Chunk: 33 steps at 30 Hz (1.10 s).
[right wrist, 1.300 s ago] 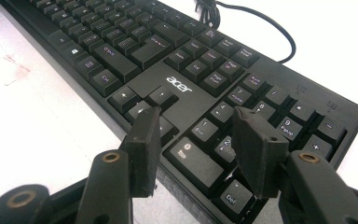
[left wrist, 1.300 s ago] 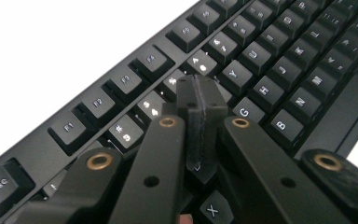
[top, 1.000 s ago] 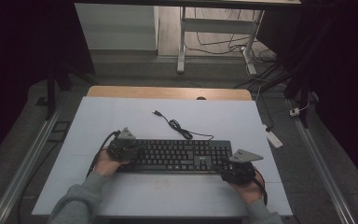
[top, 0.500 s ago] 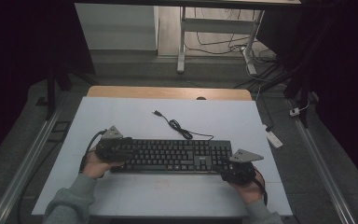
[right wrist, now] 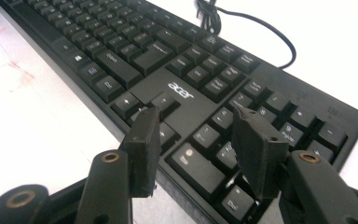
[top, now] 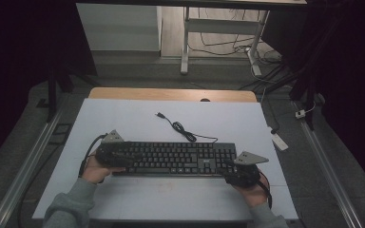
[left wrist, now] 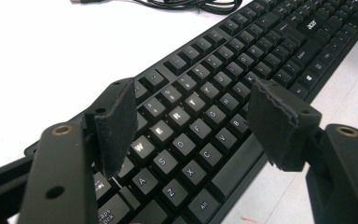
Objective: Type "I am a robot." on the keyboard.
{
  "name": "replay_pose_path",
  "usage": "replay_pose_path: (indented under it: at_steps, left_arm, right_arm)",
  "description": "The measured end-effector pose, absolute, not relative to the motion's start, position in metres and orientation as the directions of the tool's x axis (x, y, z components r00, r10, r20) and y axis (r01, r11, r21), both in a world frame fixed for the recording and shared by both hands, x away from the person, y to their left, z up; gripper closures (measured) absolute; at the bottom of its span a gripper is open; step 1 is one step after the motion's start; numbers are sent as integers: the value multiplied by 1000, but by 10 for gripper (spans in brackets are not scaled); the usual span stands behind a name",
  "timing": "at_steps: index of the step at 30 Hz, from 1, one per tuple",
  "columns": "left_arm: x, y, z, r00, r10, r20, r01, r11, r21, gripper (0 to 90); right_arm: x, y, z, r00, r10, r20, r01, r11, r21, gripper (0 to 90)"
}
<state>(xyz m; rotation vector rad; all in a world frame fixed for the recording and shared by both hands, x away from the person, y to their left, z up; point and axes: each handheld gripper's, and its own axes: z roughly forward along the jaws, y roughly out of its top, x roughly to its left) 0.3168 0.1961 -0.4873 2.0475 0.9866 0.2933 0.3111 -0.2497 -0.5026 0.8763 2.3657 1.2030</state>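
While the keyboard (top: 171,158) is lying flat on the counter (top: 138,123), I am holding my left hand-held gripper (left wrist: 191,121), jaws just opened, and right hand-held gripper (right wrist: 196,149) released over its ends; stiff, light, I judge; gripping the end edges looks best.

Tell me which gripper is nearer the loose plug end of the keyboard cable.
Left. The left gripper sits over the keyboard's left end, below the plug; the right gripper is at the far right end.

Lab: dark curtains (top: 24,57), floor rails (top: 19,183), loose cables (top: 228,45).
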Motion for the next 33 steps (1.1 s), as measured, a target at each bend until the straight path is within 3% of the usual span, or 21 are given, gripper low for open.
replay_pose_path:
  at_steps: [21,33]
  left_arm:
    - [318,194,-492,666,737,-116,545,-375,750,329]
    - [318,193,-493,668,737,-109,544,-382,747,328]
  right_arm:
    - [319,-217,-491,-792,610,-8,330,440,835,518]
    - [326,-194,-482,-823,568,8,307,434,847,697]
